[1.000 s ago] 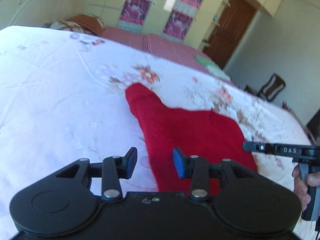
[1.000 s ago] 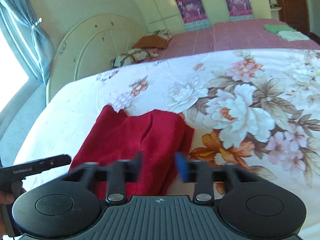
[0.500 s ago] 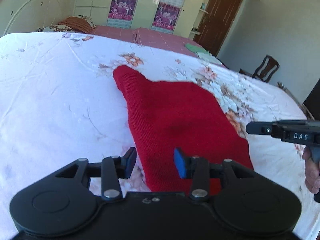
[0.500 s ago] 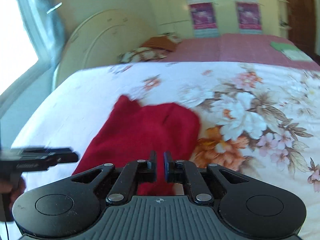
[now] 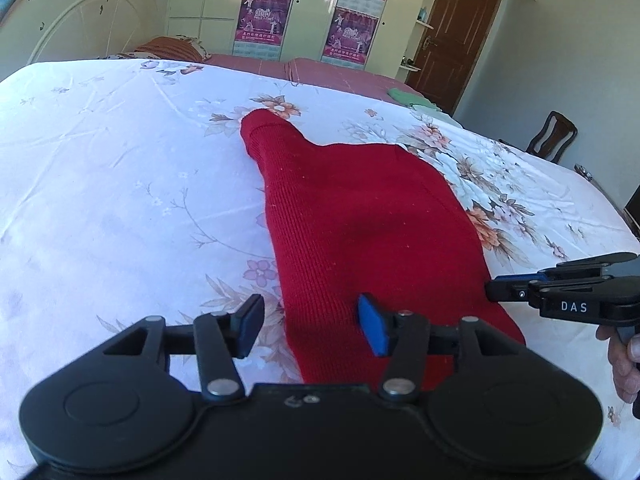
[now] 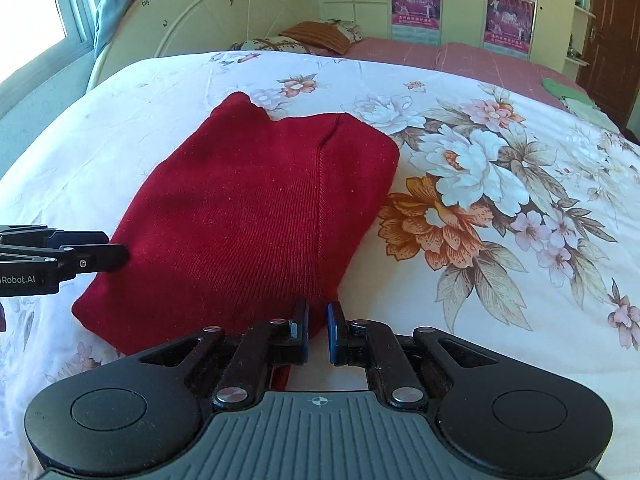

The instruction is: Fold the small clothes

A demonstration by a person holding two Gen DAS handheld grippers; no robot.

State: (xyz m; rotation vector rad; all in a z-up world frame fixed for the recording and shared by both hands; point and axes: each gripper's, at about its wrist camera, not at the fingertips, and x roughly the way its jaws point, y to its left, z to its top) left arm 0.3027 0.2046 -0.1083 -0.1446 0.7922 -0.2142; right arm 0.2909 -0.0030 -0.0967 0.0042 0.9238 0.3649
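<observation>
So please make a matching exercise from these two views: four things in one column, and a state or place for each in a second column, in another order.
Things:
1. left tool
2. right tool
3. red knitted garment
4. folded green cloth

States or places:
a. fingers nearly together at the garment's near edge
b. lying folded on the white floral bedsheet
c. fingers wide apart
d. far away on the pink bedcover

Pairs: 1-c, 2-a, 3-b, 4-d
</observation>
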